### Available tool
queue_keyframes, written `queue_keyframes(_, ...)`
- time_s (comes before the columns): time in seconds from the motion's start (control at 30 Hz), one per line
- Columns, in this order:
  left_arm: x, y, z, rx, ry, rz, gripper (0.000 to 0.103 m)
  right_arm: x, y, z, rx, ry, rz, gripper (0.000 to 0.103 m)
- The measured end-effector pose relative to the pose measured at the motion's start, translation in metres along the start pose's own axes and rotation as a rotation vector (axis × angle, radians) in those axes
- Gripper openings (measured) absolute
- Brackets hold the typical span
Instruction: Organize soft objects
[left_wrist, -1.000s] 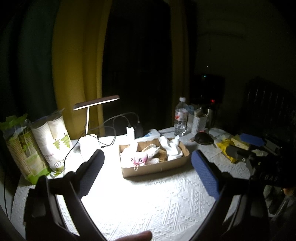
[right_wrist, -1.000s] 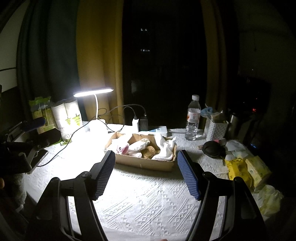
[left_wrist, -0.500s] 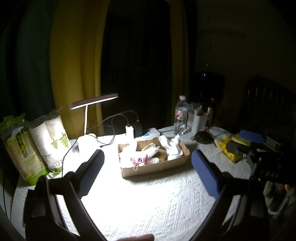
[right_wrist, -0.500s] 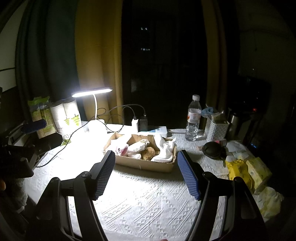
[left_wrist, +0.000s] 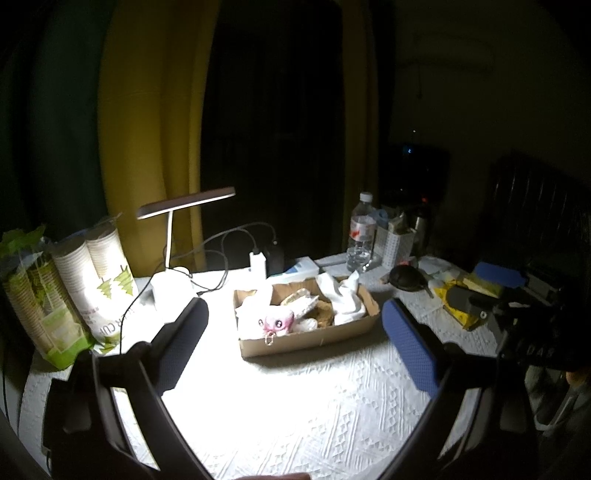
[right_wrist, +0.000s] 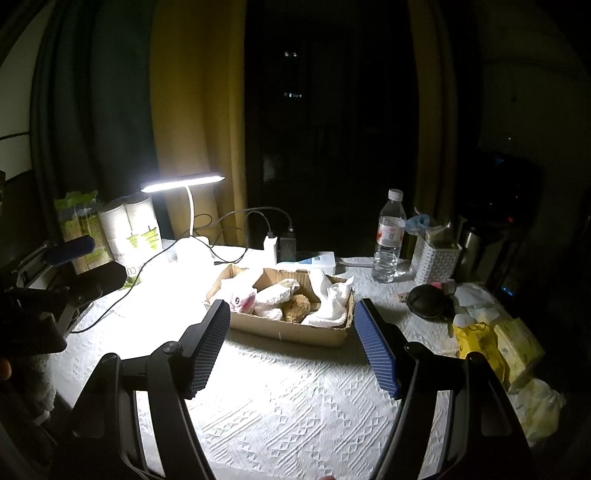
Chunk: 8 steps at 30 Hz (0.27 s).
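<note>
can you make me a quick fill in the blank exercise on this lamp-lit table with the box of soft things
1. The pink plush toy lies inside the brown ____ box.
2. The clear plastic water bottle has a ____ cap.
3. Both the left gripper and the right gripper are ____, holding nothing.
4. The white desk lamp is switched ____.

Missing words: cardboard; white; open; on

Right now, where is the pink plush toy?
The pink plush toy lies in the cardboard box, at its left front corner, beside the white cloth.
</note>
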<state>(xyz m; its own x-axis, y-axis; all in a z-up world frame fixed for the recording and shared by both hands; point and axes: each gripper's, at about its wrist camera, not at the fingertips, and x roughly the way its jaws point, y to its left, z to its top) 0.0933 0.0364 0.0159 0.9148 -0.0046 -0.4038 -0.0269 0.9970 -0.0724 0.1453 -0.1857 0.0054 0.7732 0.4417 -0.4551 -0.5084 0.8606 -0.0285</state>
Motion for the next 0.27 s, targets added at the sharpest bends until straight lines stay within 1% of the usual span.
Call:
queue_keyframes(0.17,0.005,0.000,0.000,-0.003,0.007,-0.008,0.096,0.007,-0.002,0.003,-0.001,0.004,0.004,0.073)
queue_keyframes(0.27,0.023,-0.003,-0.004,0.011,0.034,-0.011,0.096,0.014,-0.004,0.003,-0.004,0.011,0.008,0.073)
